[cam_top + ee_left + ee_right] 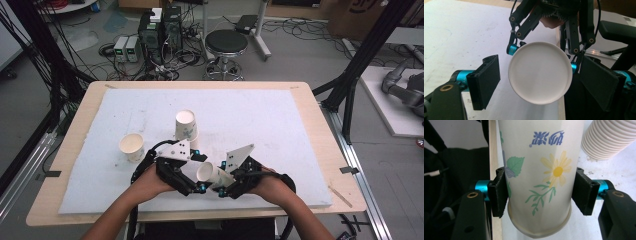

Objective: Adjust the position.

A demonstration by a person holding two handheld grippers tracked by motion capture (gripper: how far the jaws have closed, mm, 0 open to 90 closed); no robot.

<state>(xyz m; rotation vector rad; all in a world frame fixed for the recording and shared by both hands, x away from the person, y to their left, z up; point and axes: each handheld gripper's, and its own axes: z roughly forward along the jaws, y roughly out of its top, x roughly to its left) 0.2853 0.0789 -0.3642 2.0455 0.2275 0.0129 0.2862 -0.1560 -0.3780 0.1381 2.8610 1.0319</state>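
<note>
Hidden parts: in the right gripper view, the top and mouth of the flowered cup (pixel 536 177) run off the upper edge of the frame; the ribbed cup (pixel 607 137) is cut by the upper right corner. In the high view, the person's forearms leave the frame at the bottom edge.
Hard to make out: print on the cup at frame centre in the high view is too small to read.
Right gripper (pixel 537 192): pads pressed on both sides of the flowered cup, near its base; the cup is held tilted, low centre of the high view.
Left gripper (pixel 539 80): jaws wide, one on each side of the held cup's open mouth, not touching it.
Worktop (pixel 300 92): pale wood, covered by a white mat (pixel 260 115) with faint marks.
Room: grey floor; round black stool (pixel 226 47) at top centre; electronic boxes (pixel 160 27) and tangled cables at upper left; black frame struts at both sides.
Cup count: three — held cup, upright cup (pixel 185 125) at frame centre, ribbed cup (pixel 132 146) at left of centre.
Gripper count: two.
</note>
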